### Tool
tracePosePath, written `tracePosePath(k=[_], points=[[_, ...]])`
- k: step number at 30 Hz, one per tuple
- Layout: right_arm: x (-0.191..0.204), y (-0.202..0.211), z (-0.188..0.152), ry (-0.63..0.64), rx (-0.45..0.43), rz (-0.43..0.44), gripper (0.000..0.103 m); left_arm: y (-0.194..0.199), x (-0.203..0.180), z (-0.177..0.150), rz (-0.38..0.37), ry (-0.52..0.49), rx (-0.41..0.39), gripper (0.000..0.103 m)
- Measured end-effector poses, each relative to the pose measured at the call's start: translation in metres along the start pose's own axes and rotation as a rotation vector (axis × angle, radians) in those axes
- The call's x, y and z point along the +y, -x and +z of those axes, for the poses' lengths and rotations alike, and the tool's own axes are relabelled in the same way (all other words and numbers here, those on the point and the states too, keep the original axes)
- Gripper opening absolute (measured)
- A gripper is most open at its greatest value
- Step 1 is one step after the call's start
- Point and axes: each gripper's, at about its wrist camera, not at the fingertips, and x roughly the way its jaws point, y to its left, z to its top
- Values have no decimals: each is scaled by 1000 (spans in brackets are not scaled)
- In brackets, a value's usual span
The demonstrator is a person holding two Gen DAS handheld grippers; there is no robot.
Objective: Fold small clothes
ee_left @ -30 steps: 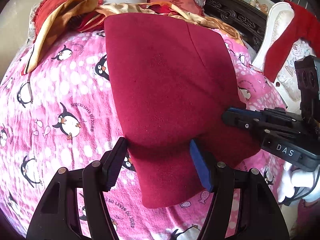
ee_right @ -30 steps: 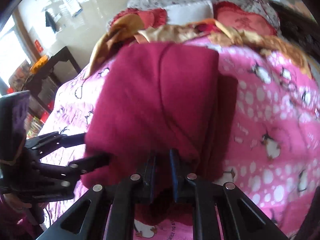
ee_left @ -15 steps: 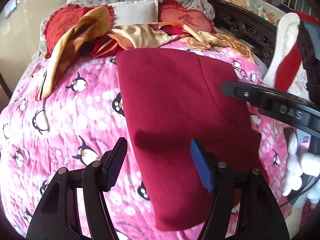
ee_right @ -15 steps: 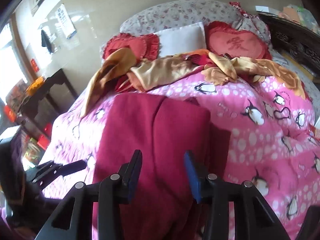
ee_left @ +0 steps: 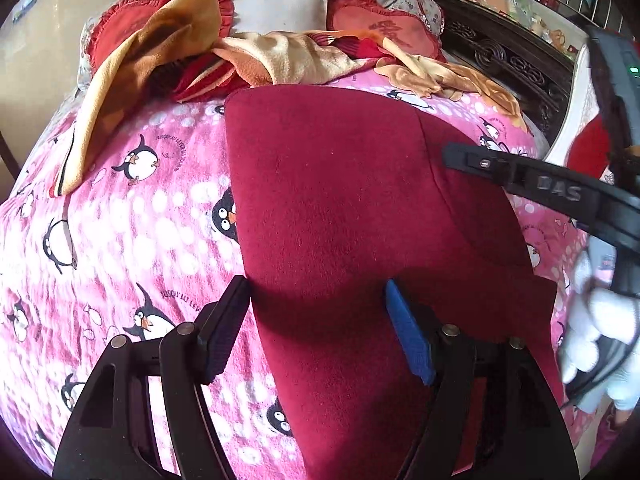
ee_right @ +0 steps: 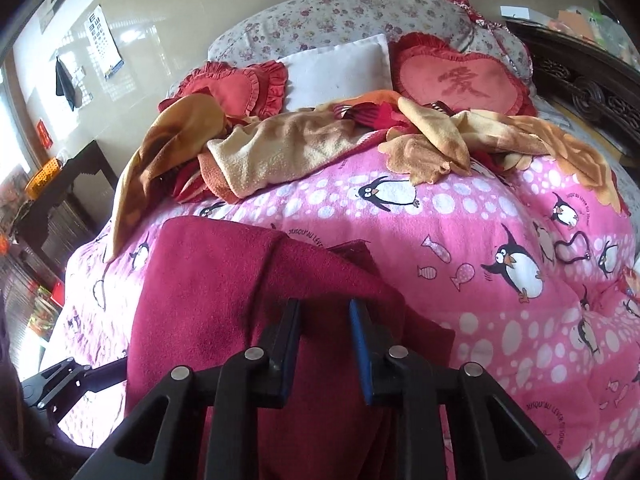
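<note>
A dark red fleece garment (ee_left: pixel 340 208) lies folded flat on the pink penguin blanket (ee_left: pixel 120 220). My left gripper (ee_left: pixel 316 316) is open and empty, hovering over the garment's near edge. My right gripper (ee_right: pixel 324 320) is open with a narrow gap, just above the garment (ee_right: pixel 208 300), where a raised fold runs under its fingers. The right gripper's finger (ee_left: pixel 520 180) shows in the left wrist view, over the garment's right side. The left gripper (ee_right: pixel 64 380) shows at the lower left of the right wrist view.
A pile of orange, cream and red clothes (ee_right: pixel 300 140) lies at the far side of the bed, in front of red heart cushions (ee_right: pixel 460 80) and a white pillow (ee_right: pixel 340 68). A dark carved bed frame (ee_left: pixel 512 64) runs along the right. A dark side table (ee_right: pixel 60 200) stands left.
My right gripper let go of the garment's fold, opened, then narrowed its gap. Both grippers pulled back and up; the garment now lies flat. The left gripper stayed open.
</note>
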Motion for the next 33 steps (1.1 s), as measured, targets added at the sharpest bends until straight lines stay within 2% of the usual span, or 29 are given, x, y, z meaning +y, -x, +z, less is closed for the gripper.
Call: tracePosePath(k=[4,7,9,10,12,16,18,21,23,28,30,33], points=[[3,26,-9,-30,-4,36,26,0,0,-1,4,0,-3,71],[10,46,-28,-10,-10,38,34,0,-1,-2,13,-2,-4,71],[13,51,-44,11,12,2,35,1,-1,-3,22,0,-4,75],[13,50,-52,25,21,-26,35,0,-1,-4,29,6,-1,83],[8,37,-69,46,67,-97,37,-3,0,-6,26,23,20,83],[-14,38,-74,-66,58,2,40,-1,4,-8,13,34,19,83],[-17,48,-72,-70,28,14,42,0,7,-7,-4,43,38,83],[-22,57,-73,-73,-7,16,53,1,17,-6,-61,82,65,83],[-31,57,-74,-110,-6,45,65,-1,24,-6,-102,123,73,83],[-54,44,-76,-193,9,138,68,-9,33,-8,-175,186,95,83],[-58,36,-74,-221,19,199,68,-10,31,-8,-183,177,92,83],[-56,27,-71,-218,28,245,68,-11,28,-8,-193,163,93,83]])
